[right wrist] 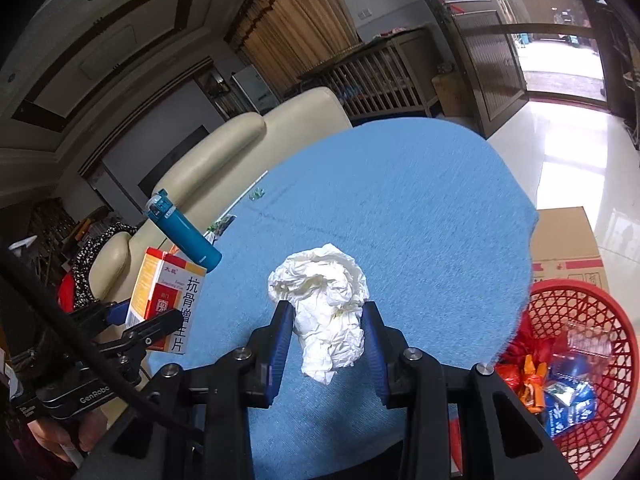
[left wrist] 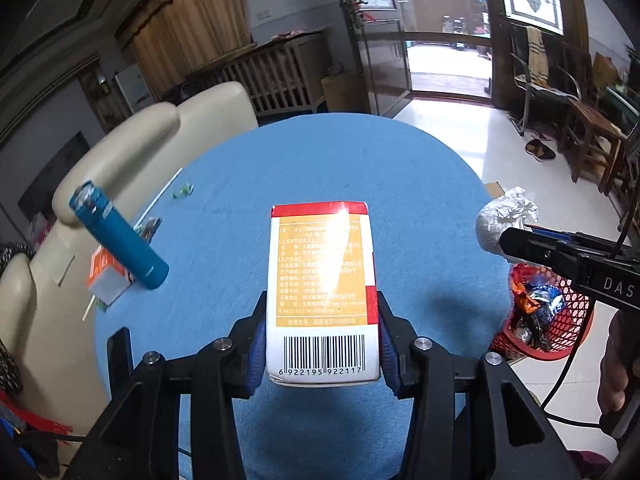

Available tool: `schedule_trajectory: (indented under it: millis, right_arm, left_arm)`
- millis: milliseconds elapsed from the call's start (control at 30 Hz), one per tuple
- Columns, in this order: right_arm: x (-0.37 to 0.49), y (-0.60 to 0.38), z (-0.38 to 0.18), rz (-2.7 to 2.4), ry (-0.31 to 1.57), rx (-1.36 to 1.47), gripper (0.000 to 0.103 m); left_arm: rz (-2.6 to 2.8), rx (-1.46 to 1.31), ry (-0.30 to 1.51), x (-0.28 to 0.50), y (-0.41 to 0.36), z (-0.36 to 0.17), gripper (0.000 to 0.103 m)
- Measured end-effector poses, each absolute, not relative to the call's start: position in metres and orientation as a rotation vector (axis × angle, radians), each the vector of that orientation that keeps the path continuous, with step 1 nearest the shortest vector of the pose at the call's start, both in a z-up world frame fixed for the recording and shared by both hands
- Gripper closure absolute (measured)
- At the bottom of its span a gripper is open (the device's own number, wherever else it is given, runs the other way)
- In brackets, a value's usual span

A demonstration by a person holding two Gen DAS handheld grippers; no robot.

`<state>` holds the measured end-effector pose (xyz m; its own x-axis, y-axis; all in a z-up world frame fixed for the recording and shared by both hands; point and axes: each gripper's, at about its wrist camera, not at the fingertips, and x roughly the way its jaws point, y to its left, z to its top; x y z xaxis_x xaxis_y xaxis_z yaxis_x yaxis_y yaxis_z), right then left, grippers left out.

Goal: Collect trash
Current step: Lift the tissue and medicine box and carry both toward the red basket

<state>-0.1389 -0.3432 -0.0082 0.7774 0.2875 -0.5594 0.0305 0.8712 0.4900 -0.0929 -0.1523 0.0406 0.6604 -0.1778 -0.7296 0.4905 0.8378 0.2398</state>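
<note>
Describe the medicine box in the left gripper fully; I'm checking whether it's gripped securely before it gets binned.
The medicine box is a rectangular carton, apparently glossy cardboard: white with orange panels, red trim, Chinese print and a barcode at its near end. It looks closed and undented. The left gripper clamps its near end, blue pads pressing its two long sides, holding it raised above the blue table, far end forward. Only the pads touch it.

Medicine box [left wrist: 323, 292]: white, orange panel, red band, black barcode. Crumpled tissue [right wrist: 326, 312]: white; tablecloth [right wrist: 420, 216]: plain blue; flask [left wrist: 118, 236]: teal. Basket [right wrist: 592, 320]: red lattice, holding orange and blue wrappers [right wrist: 560, 390].
</note>
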Motion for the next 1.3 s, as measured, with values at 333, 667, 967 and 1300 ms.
schedule_trajectory:
  millis: [333,667,967,1300]
  right_arm:
    - [-0.161,-0.369,-0.006,0.123,0.62,0.512,0.065]
    - [-0.185,-0.406,-0.009,0.076,0.581,0.566,0.065]
    - [-0.202,-0.43,-0.012,0.031,0.56,0.6,0.065]
    - [-0.211,-0.442,-0.015,0.003,0.562,0.639,0.065]
  left_arm:
    - [-0.436,0.521,0.726,-0.102,-0.19,0.045,0.054]
    - [-0.492,0.597,0.698,-0.117,-0.23,0.045,0.054]
    - [-0.534,0.641,0.676,-0.132,-0.259,0.045,0.054]
    - [-0.557,0.663,0.667,-0.141,-0.275,0.045,0.054]
